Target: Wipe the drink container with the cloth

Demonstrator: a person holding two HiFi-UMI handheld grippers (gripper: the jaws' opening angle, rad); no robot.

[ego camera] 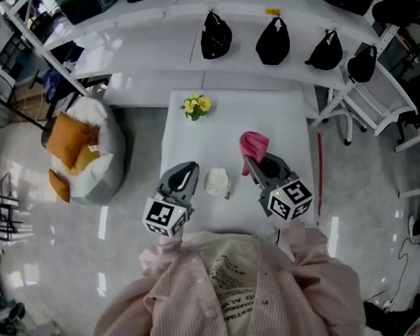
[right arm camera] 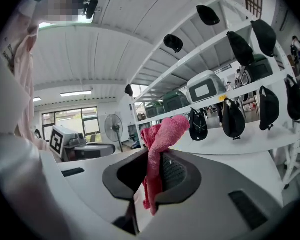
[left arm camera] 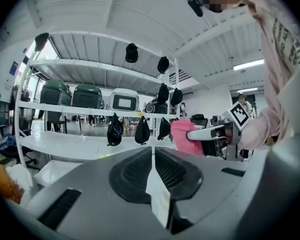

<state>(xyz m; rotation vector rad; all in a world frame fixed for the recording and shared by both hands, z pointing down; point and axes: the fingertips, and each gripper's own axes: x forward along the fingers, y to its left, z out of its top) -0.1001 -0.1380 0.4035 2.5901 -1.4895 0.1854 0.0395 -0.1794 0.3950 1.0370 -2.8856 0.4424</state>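
Head view has your right gripper (ego camera: 257, 164) with fingers clamped on the pink cloth (ego camera: 254, 145), your left gripper (ego camera: 187, 170) with fingers clenched empty, and the drink container (ego camera: 217, 182) sitting on the bench (ego camera: 283, 117) between both sets of fingers, so I'd say no wiping's begun.

Pink cloth (ego camera: 254, 144) upright in right gripper (ego camera: 256, 165); whitish, perhaps lidded, drink container (ego camera: 217, 182) nearby.

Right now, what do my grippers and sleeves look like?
The left gripper and right gripper have smooth grey shells that taper toward the front. Their pads are black with a fine ribbed texture. Each carries a white cube printed with black square markers: the left cube and the right cube. The sleeves are pale pink with thin stripes.
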